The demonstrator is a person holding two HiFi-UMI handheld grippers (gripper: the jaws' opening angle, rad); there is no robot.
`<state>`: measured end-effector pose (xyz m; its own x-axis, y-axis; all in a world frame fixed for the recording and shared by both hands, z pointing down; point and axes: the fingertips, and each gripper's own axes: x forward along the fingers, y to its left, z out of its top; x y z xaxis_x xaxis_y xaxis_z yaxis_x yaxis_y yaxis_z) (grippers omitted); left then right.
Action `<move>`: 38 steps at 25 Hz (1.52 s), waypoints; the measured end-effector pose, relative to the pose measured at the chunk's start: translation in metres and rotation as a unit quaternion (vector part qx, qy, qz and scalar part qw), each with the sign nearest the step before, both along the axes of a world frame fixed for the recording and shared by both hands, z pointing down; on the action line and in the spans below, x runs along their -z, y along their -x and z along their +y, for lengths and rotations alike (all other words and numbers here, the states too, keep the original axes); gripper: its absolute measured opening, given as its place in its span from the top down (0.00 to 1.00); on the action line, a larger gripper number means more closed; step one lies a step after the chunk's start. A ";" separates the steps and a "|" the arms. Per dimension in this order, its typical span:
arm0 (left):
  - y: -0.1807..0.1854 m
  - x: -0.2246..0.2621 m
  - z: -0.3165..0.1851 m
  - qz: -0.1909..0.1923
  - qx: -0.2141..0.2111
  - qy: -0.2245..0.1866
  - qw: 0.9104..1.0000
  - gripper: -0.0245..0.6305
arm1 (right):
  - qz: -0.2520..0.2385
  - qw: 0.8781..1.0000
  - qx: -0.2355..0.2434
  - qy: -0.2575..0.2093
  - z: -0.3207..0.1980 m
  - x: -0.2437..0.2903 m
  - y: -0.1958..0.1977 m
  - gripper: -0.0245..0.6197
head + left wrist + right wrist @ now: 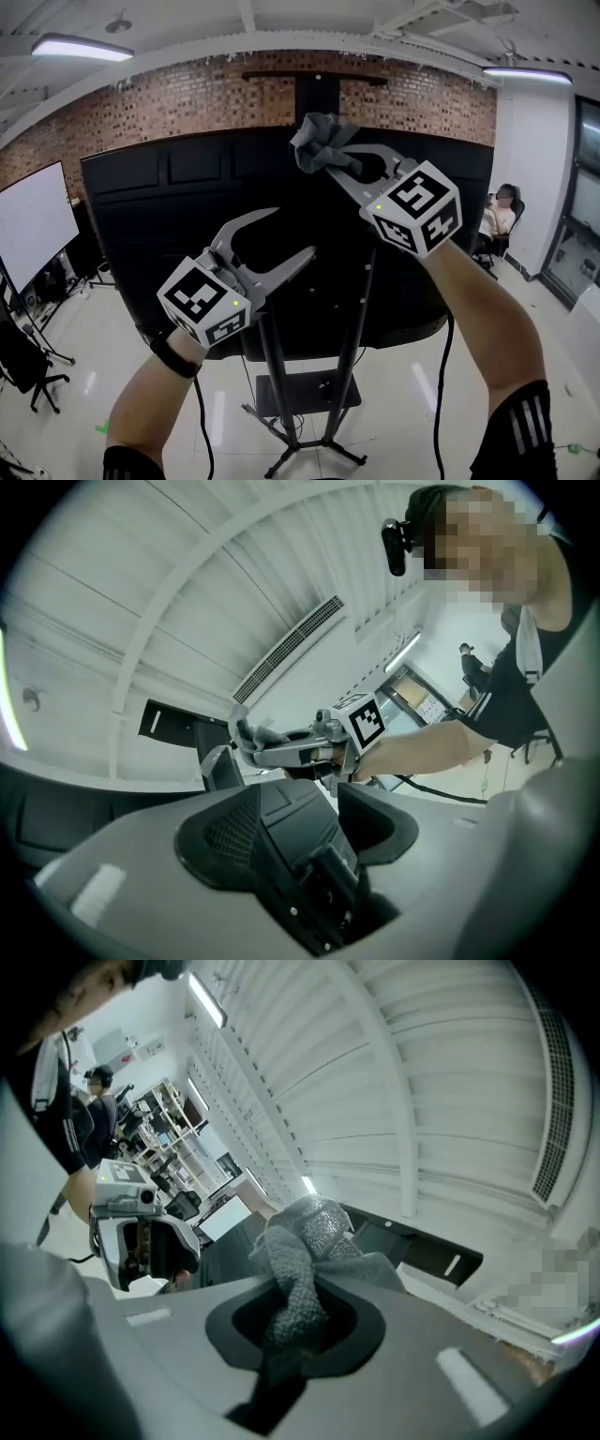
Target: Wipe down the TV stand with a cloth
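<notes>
- The black metal TV stand (277, 375), thin poles on splayed feet, is partly hidden behind the large black flat panel (159, 202) it carries.
- One crumpled grey knitted cloth (317, 141) is up by the panel's top edge. Whether it touches the panel is unclear.
- The right gripper (330, 157) is clamped on the cloth, whose tail sinks between the jaws.
- The left gripper (292, 234) has smooth grey jaws spread wide, holding nothing.

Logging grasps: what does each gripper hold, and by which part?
The right gripper pinches the grey cloth by a bunched fold; the left gripper is open, empty.
</notes>
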<state>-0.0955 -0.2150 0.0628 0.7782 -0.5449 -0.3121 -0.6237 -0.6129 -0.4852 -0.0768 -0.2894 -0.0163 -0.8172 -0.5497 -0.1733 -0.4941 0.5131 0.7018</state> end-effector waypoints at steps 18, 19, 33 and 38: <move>0.018 0.047 -0.041 0.035 0.019 0.024 0.999 0.54 | 0.039 0.995 -0.090 0.018 -0.059 0.063 0.022 0.91; 0.017 0.042 -0.041 0.032 0.018 0.026 0.999 0.54 | 0.045 0.995 -0.091 0.021 -0.060 0.055 0.022 0.91; -0.001 -0.037 -0.031 0.019 -0.002 0.059 0.998 0.55 | 0.192 0.972 -0.135 0.001 -0.059 -0.078 0.030 0.91; 0.001 -0.061 -0.029 0.028 -0.007 0.079 0.996 0.55 | 0.259 0.953 -0.155 -0.012 -0.062 -0.128 0.033 0.91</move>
<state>-0.0960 -0.2436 0.1239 0.7706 -0.5793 -0.2656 -0.6371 -0.6885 -0.3465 -0.1101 -0.3513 0.1118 -0.5944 -0.7802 0.1947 -0.2032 0.3800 0.9024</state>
